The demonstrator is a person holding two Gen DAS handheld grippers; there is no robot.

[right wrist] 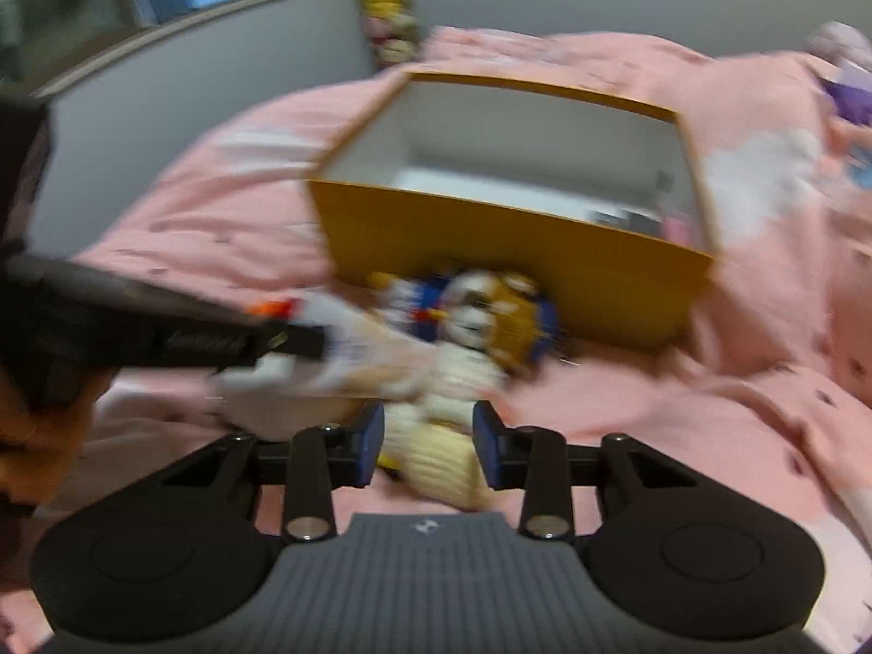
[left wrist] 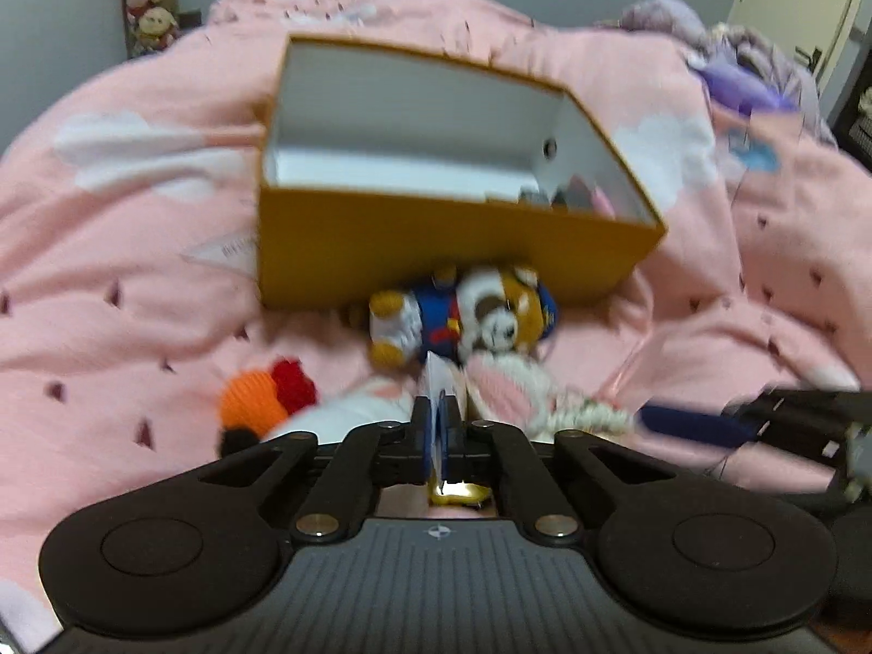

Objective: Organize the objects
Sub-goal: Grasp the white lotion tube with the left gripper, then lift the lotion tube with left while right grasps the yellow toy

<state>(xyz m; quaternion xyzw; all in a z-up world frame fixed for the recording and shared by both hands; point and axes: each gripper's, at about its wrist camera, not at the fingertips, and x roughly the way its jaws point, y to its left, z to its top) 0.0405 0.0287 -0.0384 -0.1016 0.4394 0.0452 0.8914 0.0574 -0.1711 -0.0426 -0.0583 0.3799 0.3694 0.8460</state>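
Nothing here can be read. A white paper slip (left wrist: 226,250) beside the near left corner of the orange box (left wrist: 436,261) carries dark print, too blurred to make out. A white tag (left wrist: 436,381) near the plush bear (left wrist: 463,321) shows no legible words.

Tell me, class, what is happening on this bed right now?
A person with a gripper in each hand is tidying soft toys on a pink bedspread into an open orange box. The left gripper is shut on a thin white tag just in front of a plush in a blue outfit, which lies against the box's front. The right gripper is open around a cream knitted toy. The box holds only a few small items in one corner.
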